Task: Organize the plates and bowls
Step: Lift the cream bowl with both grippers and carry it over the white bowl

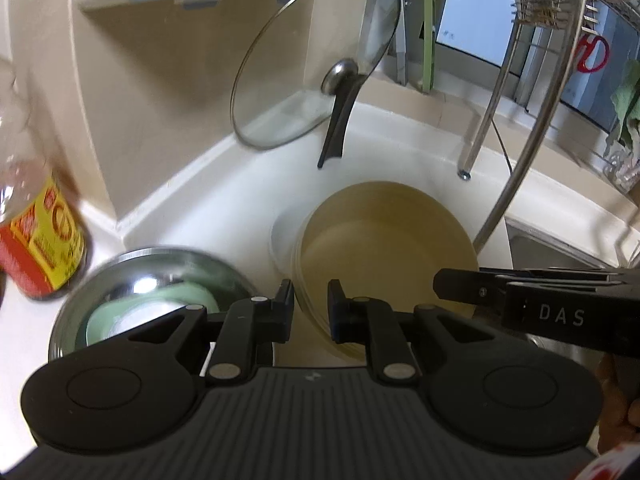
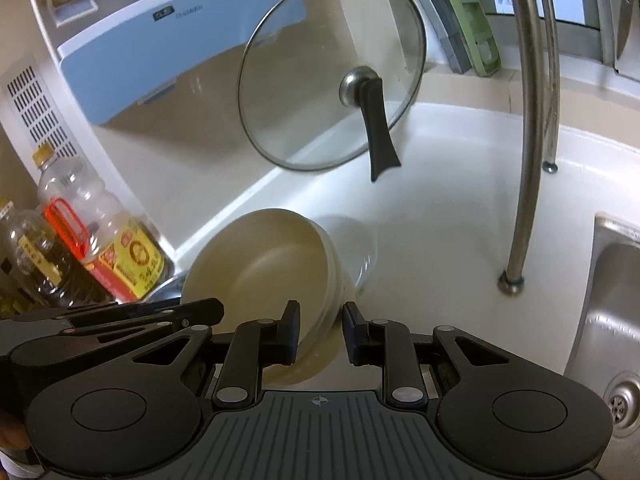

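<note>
Gripping one stack of beige bowls [image 1: 384, 256] from both sides, you've got it lower centre of the left wrist view and lower left-centre of the right wrist view, its underside turned toward the white worktop [image 2: 440, 216]; whether it's clear of that top I can't tell. It's several bowls nested, rims layered, w/ the mouth tipped toward the cams.

Key relation: the stack sits straight ahead of each claw, between the two. Left claw [image 1: 310, 304] is narrow, pinching the rim on the frame-left edge of the stack, one finger inside the wall, one outside. Right claw [image 2: 320, 334] is also narrow, clamped over the layered rim on the frame-right edge in its own view. The two grips face each other approx. across the mouth, so neither hand is nearer; load is shared. In the left wrist view the right claw's arm comes in from the right edge, close by.

Outward: a steel bowl [image 1: 160, 276] w/ something pale green inside sits just left of the stack, lower left of the left view. Oil bottle [image 1: 40, 240] beyond that, far left. Glass lid [image 2: 332, 72] stands propped at the wall, upper centre, well apart. Rack leg [image 2: 524, 184] right of the stack; sink [image 2: 616, 320] at far right.

My read: any carry needs both hands moving together, else the nested rims could slip.
</note>
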`<state>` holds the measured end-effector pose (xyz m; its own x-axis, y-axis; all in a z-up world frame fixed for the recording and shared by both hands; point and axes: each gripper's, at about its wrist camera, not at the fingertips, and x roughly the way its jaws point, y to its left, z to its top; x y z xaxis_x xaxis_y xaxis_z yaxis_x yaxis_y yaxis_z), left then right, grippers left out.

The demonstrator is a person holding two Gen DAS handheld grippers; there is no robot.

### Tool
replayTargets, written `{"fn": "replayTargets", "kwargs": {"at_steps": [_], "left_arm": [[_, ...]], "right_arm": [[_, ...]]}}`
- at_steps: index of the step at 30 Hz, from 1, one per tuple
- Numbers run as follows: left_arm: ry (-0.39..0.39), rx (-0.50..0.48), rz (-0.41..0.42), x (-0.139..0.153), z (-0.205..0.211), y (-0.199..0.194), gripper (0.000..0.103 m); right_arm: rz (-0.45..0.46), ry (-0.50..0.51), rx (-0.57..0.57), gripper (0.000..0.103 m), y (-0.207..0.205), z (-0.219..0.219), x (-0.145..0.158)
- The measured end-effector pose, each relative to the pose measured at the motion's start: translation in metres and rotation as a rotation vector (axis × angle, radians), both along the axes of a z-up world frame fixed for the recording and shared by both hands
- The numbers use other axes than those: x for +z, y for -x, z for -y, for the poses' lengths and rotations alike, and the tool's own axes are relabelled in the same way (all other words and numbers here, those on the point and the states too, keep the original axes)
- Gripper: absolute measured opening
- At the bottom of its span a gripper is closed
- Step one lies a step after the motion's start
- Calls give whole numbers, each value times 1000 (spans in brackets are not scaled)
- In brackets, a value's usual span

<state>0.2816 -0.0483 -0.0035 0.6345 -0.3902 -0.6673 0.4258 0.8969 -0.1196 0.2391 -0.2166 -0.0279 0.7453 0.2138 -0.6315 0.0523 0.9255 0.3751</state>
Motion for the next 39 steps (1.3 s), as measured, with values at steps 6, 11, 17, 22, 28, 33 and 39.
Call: {"fn": "replayTargets", "kwargs": {"at_steps": [6, 11, 17, 22, 28, 33, 39], "left_arm": [[17, -9, 37, 16, 7, -26, 15], [6, -13, 54, 20, 15, -44, 15], [-2, -10, 30, 12, 22, -60, 15], [-5, -1, -9, 0, 25, -70, 15], [-11, 9, -52, -14, 25, -80, 15], [-16, 17, -72, -20, 25, -84, 15], [-23, 23, -89, -22, 25, -87, 15]], "right_arm": [[6, -8, 6, 25, -28, 13, 13], [-15, -21, 9, 25, -49, 24, 13], [-49, -5, 7, 25, -65, 26, 5], [-87, -13, 4, 25, -77, 28, -8], [-123, -13, 7, 25, -90, 29, -20], [-136, -11, 12, 25, -95, 31, -23], [-143, -9, 22, 25, -98, 29, -25]]}}
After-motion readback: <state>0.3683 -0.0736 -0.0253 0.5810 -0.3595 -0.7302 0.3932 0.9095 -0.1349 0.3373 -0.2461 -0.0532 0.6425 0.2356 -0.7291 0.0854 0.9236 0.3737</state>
